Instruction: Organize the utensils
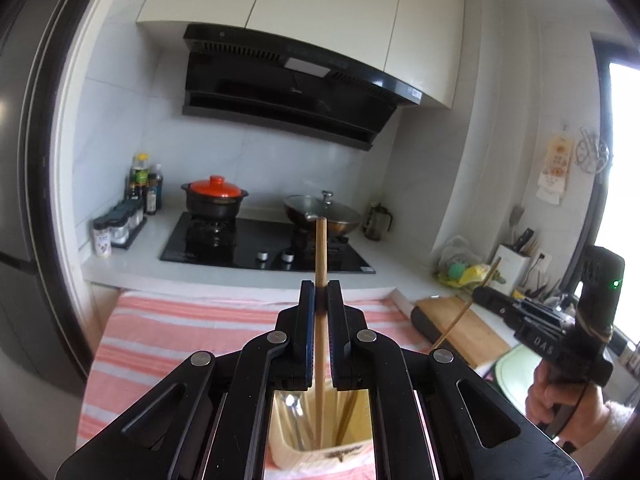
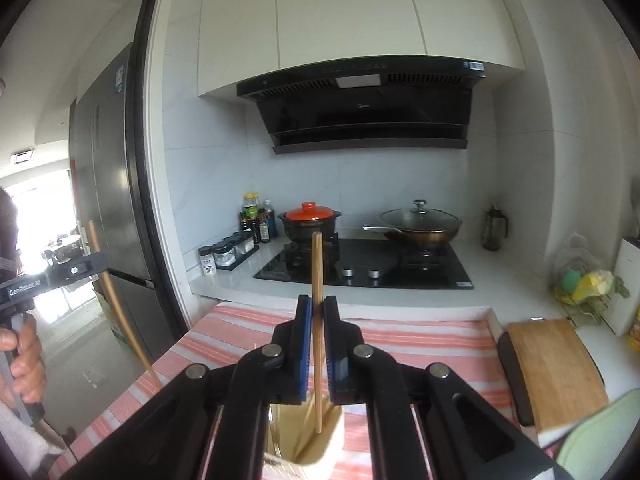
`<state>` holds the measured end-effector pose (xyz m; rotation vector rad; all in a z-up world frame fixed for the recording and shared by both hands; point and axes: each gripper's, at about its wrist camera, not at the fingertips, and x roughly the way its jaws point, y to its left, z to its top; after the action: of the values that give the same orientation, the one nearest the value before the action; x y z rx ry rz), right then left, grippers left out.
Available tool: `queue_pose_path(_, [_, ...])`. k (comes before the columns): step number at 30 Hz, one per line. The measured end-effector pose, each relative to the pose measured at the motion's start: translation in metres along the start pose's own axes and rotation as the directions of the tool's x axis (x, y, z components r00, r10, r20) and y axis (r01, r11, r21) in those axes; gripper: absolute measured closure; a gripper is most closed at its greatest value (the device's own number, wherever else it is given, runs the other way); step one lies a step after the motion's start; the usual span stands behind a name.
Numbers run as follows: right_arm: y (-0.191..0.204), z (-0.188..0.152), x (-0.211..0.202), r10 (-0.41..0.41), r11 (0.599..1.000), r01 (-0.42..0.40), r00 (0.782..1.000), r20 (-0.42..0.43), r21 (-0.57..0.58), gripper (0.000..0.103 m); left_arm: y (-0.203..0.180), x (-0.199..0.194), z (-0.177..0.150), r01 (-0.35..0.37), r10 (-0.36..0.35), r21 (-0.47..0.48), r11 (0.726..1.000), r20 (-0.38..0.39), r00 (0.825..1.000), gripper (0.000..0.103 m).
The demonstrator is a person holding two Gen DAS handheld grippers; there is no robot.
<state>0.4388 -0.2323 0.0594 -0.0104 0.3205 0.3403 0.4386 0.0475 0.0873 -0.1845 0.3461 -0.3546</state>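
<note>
My left gripper [image 1: 321, 286] is shut on a wooden chopstick [image 1: 320, 248] held upright, its lower end inside a cream utensil holder [image 1: 320, 450] that holds several other utensils. My right gripper [image 2: 317, 304] is shut on another wooden chopstick [image 2: 317, 268], also upright, its tip hanging over the holder's [image 2: 320, 440] mouth. The right gripper also shows in the left wrist view [image 1: 484, 294] with its chopstick [image 1: 468, 304]. The left gripper shows in the right wrist view [image 2: 96, 262] with its chopstick [image 2: 116, 304].
The holder stands on a pink-and-white striped cloth [image 1: 168, 332]. A wooden cutting board [image 2: 556, 368] lies to the right. Behind is a gas hob [image 1: 264, 246] with an orange-lidded pot [image 1: 216, 196] and a lidded wok [image 1: 324, 210]. Spice jars [image 1: 116, 228] stand left, a fridge [image 2: 108, 184] further left.
</note>
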Motion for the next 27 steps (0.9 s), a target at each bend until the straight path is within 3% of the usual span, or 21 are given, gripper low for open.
queue_pose_path(3, [0.004,-0.007,0.029,0.019,1.000,-0.019,0.999,-0.038,-0.004,0.097,-0.006,0.028,-0.007,-0.005,0.005,0.008,1.000,-0.021,1.000,0.099])
queue_pose_path(8, [0.005,-0.029,0.080,0.036,0.999,-0.032,0.975,-0.218,0.022,0.097,-0.012,0.085,-0.033,0.009,-0.007,0.008,1.000,-0.140,0.990,0.099])
queue_pose_path(14, [-0.019,-0.064,0.150,0.083,0.989,-0.020,0.901,-0.427,0.149,0.097,-0.011,0.158,-0.077,-0.002,0.002,0.001,1.000,-0.327,0.945,0.099])
queue_pose_path(18, [-0.032,-0.083,0.178,0.091,0.978,0.009,0.878,-0.469,0.206,0.095,-0.010,0.186,-0.096,-0.021,0.023,0.010,1.000,-0.394,0.919,0.096])
queue_pose_path(20, [-0.035,-0.089,0.187,0.105,0.973,0.008,0.873,-0.476,0.229,0.093,-0.007,0.186,-0.099,-0.037,0.031,-0.006,0.999,-0.415,0.909,0.079])
queue_pose_path(22, [-0.038,-0.090,0.189,0.129,0.967,-0.005,0.870,-0.475,0.254,0.069,-0.003,0.168,-0.096,-0.042,0.025,-0.034,0.999,-0.394,0.919,0.041])
queue_pose_path(23, [-0.038,-0.088,0.184,0.124,0.966,-0.001,0.881,-0.456,0.260,0.056,-0.002,0.159,-0.094,-0.046,0.031,-0.031,0.998,-0.378,0.925,0.034])
queue_pose_path(27, [-0.033,-0.069,0.134,0.057,0.984,0.008,0.933,-0.354,0.179,0.053,-0.008,0.094,-0.084,-0.071,0.092,0.079,0.994,-0.306,0.948,0.011])
